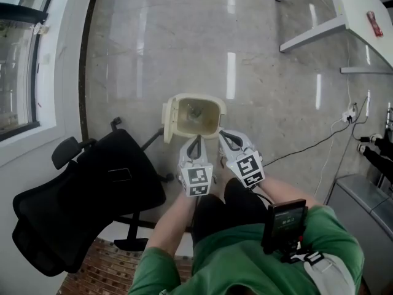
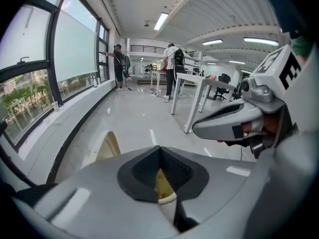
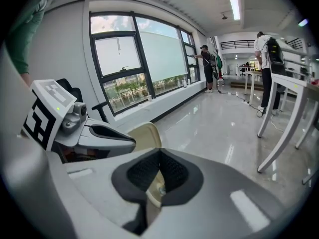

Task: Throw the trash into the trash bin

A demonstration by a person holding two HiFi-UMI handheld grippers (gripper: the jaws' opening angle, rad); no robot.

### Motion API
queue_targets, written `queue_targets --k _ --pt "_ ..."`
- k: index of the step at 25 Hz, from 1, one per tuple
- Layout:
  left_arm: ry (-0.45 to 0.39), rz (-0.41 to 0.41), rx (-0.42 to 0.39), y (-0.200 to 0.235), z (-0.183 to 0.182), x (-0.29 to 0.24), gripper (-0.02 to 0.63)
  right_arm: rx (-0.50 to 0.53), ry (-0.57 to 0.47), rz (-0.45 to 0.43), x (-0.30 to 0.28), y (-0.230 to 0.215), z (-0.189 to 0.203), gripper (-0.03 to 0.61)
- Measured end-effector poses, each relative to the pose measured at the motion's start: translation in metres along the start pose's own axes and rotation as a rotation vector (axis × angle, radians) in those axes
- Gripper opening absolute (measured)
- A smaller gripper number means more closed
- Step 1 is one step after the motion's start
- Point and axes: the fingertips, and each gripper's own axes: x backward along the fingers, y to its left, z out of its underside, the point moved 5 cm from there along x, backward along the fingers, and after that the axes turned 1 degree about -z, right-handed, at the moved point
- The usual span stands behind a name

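Note:
A cream trash bin (image 1: 209,123) stands on the floor, its lid (image 1: 167,119) swung open to the left. A crumpled piece of trash (image 1: 195,110) lies at its bottom. My left gripper (image 1: 196,142) and right gripper (image 1: 226,137) hang side by side over the bin's near rim, both pointing down and forward. In the left gripper view the left gripper (image 2: 159,150) has its jaws together with nothing between them, and the bin's rim (image 2: 167,199) shows below. The right gripper (image 3: 159,154) looks the same, shut and empty, with the bin lid (image 3: 148,135) just beyond it.
A black office chair (image 1: 92,195) stands close on the left of the bin. A window wall (image 1: 37,72) runs along the left. White desk legs (image 1: 319,29) are at the far right, a cable and power strip (image 1: 349,113) lie on the floor, and a grey cabinet (image 1: 365,204) is at the right.

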Motion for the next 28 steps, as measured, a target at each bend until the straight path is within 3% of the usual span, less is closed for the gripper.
queue_targets --k 12,28 --pt "-0.214 -0.002 -0.004 -0.006 -0.092 0.120 0.006 0.031 -0.150 0.031 0.095 0.057 -0.096 0.003" --pt "-0.477 -0.024 -0.002 -0.001 -0.157 0.248 0.006 0.118 -0.389 0.091 0.194 0.113 -0.188 0.003"
